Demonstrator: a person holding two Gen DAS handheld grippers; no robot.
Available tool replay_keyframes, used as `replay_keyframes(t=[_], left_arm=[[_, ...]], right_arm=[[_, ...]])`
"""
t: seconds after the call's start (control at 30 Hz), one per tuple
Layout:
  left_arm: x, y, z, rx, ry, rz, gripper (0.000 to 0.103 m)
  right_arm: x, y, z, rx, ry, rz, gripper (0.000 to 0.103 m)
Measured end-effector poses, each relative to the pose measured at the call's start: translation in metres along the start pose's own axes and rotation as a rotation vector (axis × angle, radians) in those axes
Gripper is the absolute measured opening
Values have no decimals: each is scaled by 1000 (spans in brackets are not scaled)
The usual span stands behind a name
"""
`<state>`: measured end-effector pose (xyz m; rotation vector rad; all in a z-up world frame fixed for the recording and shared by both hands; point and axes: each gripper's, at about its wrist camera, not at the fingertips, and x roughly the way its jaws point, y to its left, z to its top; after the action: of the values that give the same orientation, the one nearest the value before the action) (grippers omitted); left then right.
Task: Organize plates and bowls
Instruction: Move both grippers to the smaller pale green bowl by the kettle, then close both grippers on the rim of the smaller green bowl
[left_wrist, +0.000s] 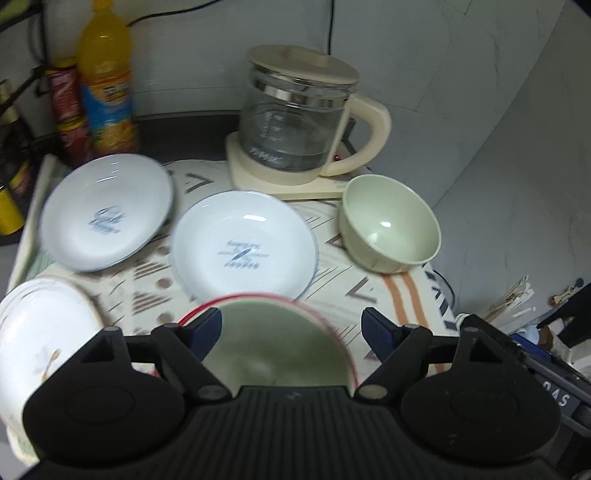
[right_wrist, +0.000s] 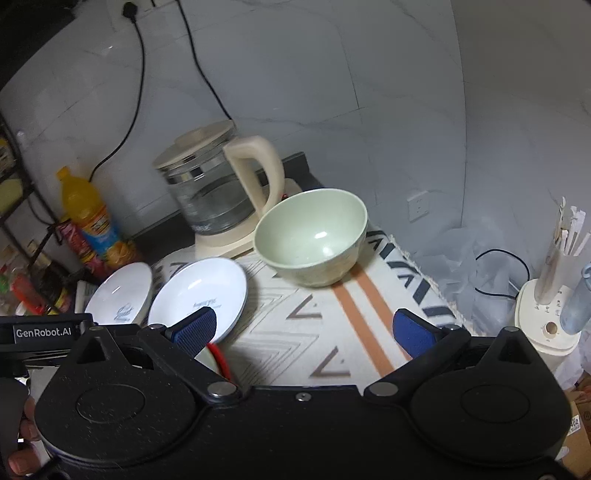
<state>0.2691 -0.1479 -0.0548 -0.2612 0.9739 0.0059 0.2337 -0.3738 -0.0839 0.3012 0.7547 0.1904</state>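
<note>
Counter (right_wrist: 295, 332) under a patterned cloth carries my kettle (left_wrist: 295, 110), two white plates (left_wrist: 107, 214) (left_wrist: 243, 243) and a green bowl (right_wrist: 314, 236). My left gripper (left_wrist: 291, 328) straddles a red-rimmed bowl (left_wrist: 280, 347), unclamped; my right gripper (right_wrist: 306, 328) gapes wide, empty.

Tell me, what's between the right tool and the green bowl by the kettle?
Nothing but bare patterned cloth. The right wrist view shows it between the open right tool and the green bowl.

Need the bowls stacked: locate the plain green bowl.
The plain green bowl stands at the cloth's far right, beside the kettle, ahead of the open right claw.
</note>
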Motion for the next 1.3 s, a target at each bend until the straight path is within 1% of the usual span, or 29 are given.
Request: replay_keyframes(t=[0.1,0.2,0.33,0.43,0.6,0.73,0.8,0.93,1.07,1.17,1.23,1.3], left_arm=[[16,-6,15,15,19,-24,81],[31,-13,30,25,31,-29,81],[50,-20,45,25,58,-54,81],[63,-26,55,40,59,-57,81],[83,-34,71,56,73,-88,81],[104,-40,84,80,99,-94,79],[115,-42,89,88,107,-91,78],[136,-48,95,115,124,-106,76],[156,-55,99,130,149,-119,70],[171,-55,103,121,178,-111,59],[178,-55,105,119,187,-104,46],[187,-56,107,122,203,-109,39]], right_arm=[[15,-3,10,24,17,-20,103],[27,-7,19,47,35,-14,103],[40,-10,28,60,42,-41,103],[51,-14,36,82,52,-50,103],[66,-19,45,104,59,-68,103],[82,-25,52,130,62,-103,99],[90,-29,54,152,73,-113,94],[107,-37,57,183,91,-126,84],[129,-44,57,236,129,-131,66],[143,-47,56,256,159,-132,56],[152,-48,57,261,175,-136,48],[161,-50,57,274,191,-146,37]])
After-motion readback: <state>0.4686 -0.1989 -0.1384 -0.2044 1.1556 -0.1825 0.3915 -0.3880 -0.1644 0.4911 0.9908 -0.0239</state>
